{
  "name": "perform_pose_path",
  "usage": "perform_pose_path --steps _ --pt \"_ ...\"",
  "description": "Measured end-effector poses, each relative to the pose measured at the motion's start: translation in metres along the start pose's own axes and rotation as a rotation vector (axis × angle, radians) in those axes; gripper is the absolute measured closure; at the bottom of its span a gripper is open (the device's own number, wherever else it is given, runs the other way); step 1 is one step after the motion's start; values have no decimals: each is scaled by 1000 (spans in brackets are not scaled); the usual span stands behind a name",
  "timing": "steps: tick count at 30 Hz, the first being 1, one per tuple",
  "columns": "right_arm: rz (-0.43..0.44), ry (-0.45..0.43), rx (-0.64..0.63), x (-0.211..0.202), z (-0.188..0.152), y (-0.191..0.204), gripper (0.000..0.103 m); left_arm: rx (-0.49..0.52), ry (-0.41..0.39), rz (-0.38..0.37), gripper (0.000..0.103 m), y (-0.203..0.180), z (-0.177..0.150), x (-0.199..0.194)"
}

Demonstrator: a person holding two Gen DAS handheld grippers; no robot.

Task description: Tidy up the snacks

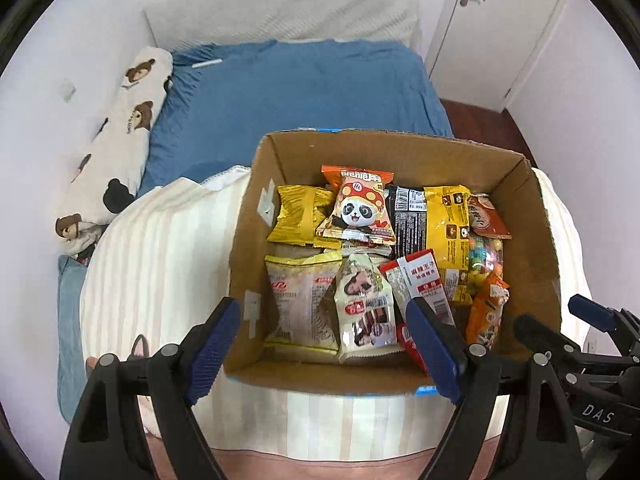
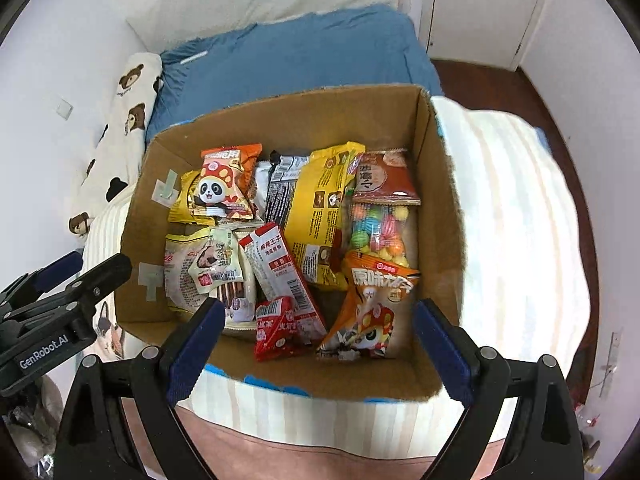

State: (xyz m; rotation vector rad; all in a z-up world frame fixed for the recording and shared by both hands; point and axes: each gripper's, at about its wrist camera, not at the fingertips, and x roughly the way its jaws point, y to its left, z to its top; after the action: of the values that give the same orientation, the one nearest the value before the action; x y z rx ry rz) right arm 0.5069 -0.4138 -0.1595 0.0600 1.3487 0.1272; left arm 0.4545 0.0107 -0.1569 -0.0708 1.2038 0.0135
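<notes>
"GenRobot.AI" marks the left gripper [image 2: 60, 280] — snack packets, one panda-printed [image 1: 356, 208], fill the cardboard box [image 2: 288, 120] beneath both grippers; left and right gripper [image 2: 320, 344] gape empty.

A brown cardboard box [image 2: 440, 208] holds an orange-and-red panda packet [image 2: 222, 184], a large yellow bag [image 2: 316, 208], a red-and-white packet [image 2: 280, 276] and a clear bag of multicoloured candy balls [image 2: 378, 228]. The bed sheet [image 1: 300, 88] is blue, the blanket [image 1: 168, 248] cream-striped, the pillow [image 1: 120, 128] white with brown bears.
</notes>
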Motion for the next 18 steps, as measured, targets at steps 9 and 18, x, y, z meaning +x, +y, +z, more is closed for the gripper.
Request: perform_pose_path --steps 9,18 --pt "-58 -117 -7 -27 -40 5 1 11 -122 4 0 0 -38 -28" --pt "-61 -191 -7 -57 -78 3 1 -28 -170 12 0 7 -73 -58"
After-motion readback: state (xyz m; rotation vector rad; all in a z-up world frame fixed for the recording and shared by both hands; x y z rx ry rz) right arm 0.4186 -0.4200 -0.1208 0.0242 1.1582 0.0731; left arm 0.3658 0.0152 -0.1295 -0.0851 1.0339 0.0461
